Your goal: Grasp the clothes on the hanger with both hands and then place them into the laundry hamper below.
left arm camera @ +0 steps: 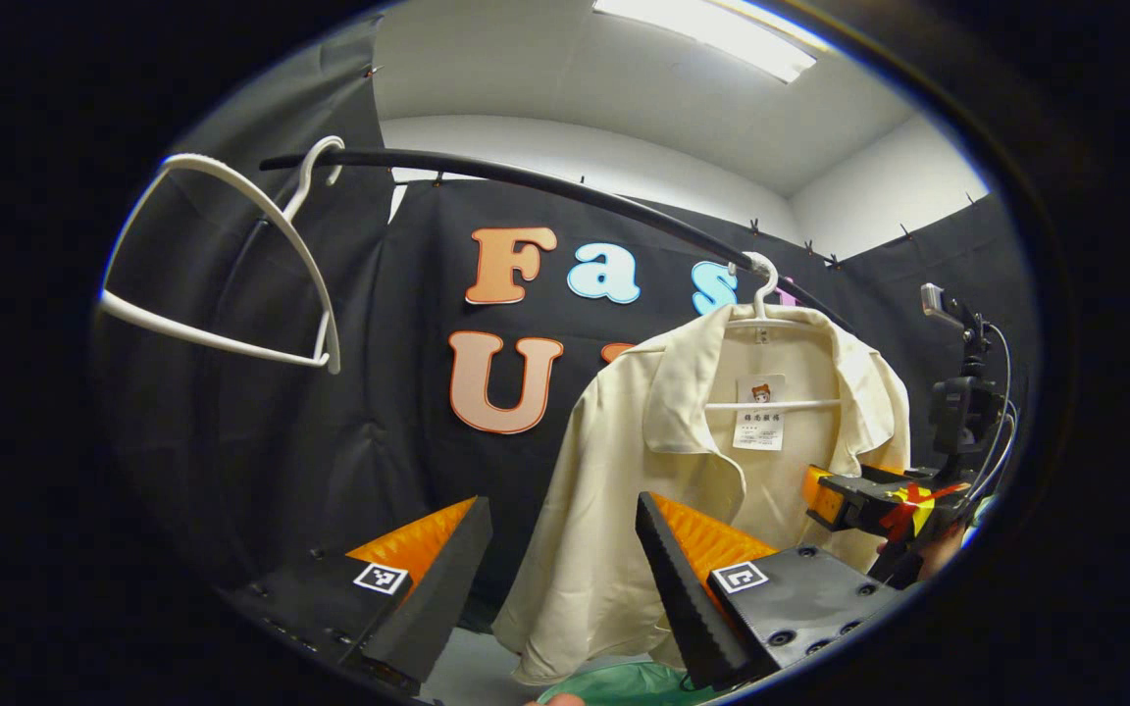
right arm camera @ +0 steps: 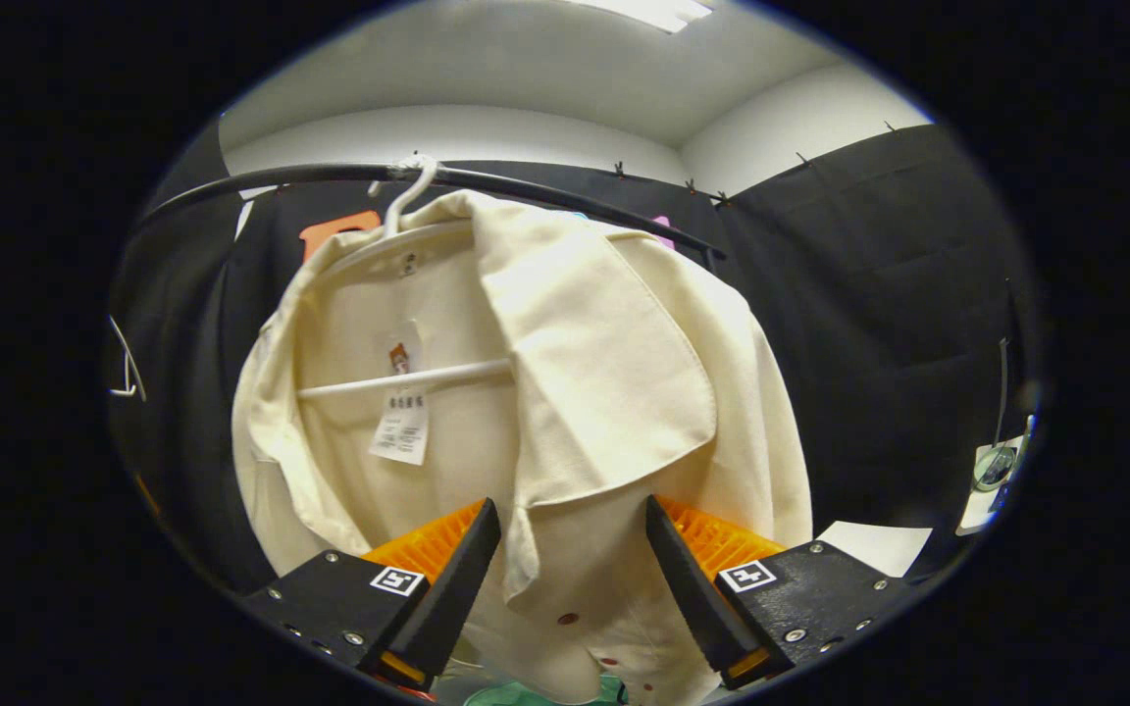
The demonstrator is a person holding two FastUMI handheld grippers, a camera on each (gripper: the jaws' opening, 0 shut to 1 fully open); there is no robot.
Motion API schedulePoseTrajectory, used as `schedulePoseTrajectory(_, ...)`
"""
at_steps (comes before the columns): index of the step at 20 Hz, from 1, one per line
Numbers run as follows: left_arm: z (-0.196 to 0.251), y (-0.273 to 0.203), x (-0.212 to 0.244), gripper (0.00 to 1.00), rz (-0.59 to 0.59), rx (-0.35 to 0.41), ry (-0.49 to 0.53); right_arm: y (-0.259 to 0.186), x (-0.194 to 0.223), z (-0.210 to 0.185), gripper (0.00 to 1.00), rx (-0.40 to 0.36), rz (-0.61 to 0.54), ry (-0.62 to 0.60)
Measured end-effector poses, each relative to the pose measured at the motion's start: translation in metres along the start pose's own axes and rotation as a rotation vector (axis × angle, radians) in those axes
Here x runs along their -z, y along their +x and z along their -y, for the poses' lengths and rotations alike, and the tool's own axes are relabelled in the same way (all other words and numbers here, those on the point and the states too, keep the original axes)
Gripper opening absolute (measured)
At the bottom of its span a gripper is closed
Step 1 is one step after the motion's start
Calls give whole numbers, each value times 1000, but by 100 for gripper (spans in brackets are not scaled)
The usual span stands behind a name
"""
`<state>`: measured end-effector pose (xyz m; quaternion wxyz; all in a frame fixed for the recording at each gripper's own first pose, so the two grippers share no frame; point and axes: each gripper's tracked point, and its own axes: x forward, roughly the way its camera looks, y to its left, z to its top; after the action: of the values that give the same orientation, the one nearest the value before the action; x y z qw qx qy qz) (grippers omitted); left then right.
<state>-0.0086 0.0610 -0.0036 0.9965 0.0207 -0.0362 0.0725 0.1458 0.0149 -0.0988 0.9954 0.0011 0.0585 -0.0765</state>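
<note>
We see both claws open, empty: right claw [right arm camera: 573, 549] straddles cream shirt [right arm camera: 565, 392] front placket for grip; left claw [left arm camera: 565, 559] approaches.

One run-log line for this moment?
left claw open, short of shirt | right claw open, straddling shirt front | shirt on hanger

Black rail [left arm camera: 545, 186] runs across booth w/ an empty white hanger [left arm camera: 231, 265] hooked at its left end, ceiling light [left arm camera: 712, 34] above, small camera on a stand [left arm camera: 957, 392] at far right by black cloth wall [left arm camera: 330, 412].
</note>
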Motion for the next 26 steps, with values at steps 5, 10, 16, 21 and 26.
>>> schedulePoseTrajectory(5, -4, 2, 3, 96, -1, 11, 7, 0, -14, 29, 50, 16, 21, -44)
schedulePoseTrajectory(10, 36, 12, 10, 97, -4, 124, -21, -19, -35, 41, 13, -30, 58, -97)
schedulePoseTrajectory(16, 107, 43, 35, 93, -22, 269, -58, -51, -50, 31, 1, -147, 62, -132)
schedulePoseTrajectory(21, 143, 84, 51, 93, 18, 239, -31, -57, -51, 23, 1, -200, 50, -113)
schedulePoseTrajectory(26, 142, 116, 67, 98, 56, 114, 27, -57, -49, 21, 1, -207, 51, -117)
